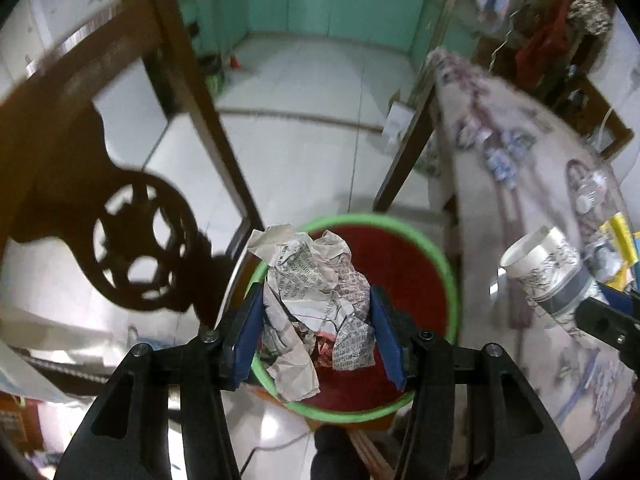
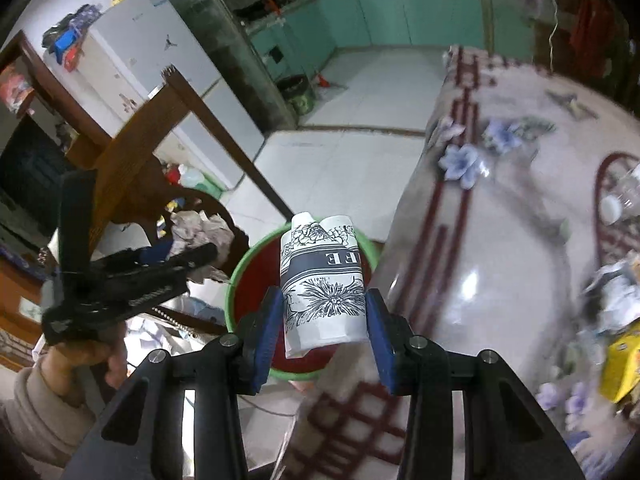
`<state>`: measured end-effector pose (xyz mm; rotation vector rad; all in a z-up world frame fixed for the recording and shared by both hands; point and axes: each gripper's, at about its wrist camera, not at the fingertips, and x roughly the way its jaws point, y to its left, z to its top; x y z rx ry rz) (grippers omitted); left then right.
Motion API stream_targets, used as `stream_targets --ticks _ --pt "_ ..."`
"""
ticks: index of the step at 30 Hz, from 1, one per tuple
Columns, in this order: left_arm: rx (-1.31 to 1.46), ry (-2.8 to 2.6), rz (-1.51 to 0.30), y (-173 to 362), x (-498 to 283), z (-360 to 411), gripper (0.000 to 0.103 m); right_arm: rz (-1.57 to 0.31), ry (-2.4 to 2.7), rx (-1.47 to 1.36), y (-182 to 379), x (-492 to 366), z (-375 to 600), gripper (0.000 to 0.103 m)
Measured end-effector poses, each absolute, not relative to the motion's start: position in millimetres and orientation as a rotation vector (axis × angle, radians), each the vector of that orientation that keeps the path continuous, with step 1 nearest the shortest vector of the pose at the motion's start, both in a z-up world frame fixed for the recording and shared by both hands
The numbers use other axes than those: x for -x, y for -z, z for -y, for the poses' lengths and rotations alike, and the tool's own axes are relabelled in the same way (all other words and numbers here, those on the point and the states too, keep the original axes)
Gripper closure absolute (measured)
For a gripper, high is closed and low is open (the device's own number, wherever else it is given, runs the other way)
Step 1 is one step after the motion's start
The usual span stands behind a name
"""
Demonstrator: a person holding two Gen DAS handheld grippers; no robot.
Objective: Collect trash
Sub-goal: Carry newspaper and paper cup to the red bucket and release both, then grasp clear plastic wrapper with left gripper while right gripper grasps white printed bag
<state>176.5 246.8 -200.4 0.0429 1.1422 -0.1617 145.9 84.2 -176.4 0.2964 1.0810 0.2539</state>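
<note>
My left gripper (image 1: 318,312) is shut on a crumpled newspaper ball (image 1: 308,280), pinched between its blue pads directly above a red bin with a green rim (image 1: 454,292). In the right wrist view the same left gripper (image 2: 192,250) with the newspaper (image 2: 204,228) hangs at the bin's left side, held by a hand (image 2: 80,360). My right gripper (image 2: 322,316) is shut on a squashed white paper cup with black floral print (image 2: 324,280), over the bin's right edge (image 2: 238,280). The cup (image 1: 544,264) also shows at the right of the left wrist view.
A table with a floral cloth (image 2: 500,240) stands right of the bin, carrying a plastic bottle (image 1: 592,192), a yellow box (image 2: 624,360) and other litter. A carved wooden chair (image 1: 100,128) stands left of the bin. White tiled floor (image 1: 320,120) lies beyond.
</note>
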Motion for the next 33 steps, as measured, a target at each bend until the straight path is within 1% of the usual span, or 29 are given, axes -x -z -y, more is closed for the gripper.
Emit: stream_targets --ticks 5,7,8,9,10,11,18,22,25,27,30,33 --pt "-0.013 0.169 -1.206 224 -179 -255 0.051 -1.112 -0.241 -0.282 190 -156 -96 0.062" --pt "-0.011 0.182 -1.210 225 -180 -255 0.045 -1.106 -0.234 -0.265 190 -159 -100 0.061" --pt "-0.009 0.191 -1.215 226 -181 -255 0.036 -1.100 -0.221 -0.256 190 -160 -101 0.060" --pt "-0.007 0.195 -1.212 225 -181 -254 0.028 -1.099 -0.204 -0.245 190 -162 -103 0.058" --pt "-0.005 0.196 -1.202 223 -181 -254 0.024 -1.098 -0.199 -0.240 191 -162 -103 0.056" --pt "-0.003 0.197 -1.191 221 -181 -254 0.022 -1.096 -0.192 -0.237 190 -162 -102 0.051" --pt "-0.030 0.240 -1.135 200 -175 -239 0.022 -1.040 -0.120 -0.254 170 -140 -75 0.050" --pt "-0.072 0.296 -1.091 185 -161 -212 0.022 -1.005 -0.047 -0.284 154 -110 -40 0.050" --pt "-0.093 0.347 -1.068 174 -150 -185 0.022 -0.992 0.030 -0.308 145 -81 2 0.047" --pt "-0.103 0.378 -1.052 168 -142 -167 0.021 -0.986 0.090 -0.311 139 -59 36 0.041" --pt "-0.116 0.410 -1.021 158 -125 -134 0.020 -0.986 0.162 -0.294 135 -32 88 0.040" --pt "-0.112 0.433 -1.014 153 -108 -105 0.020 -1.031 0.227 -0.296 142 -3 152 0.040"
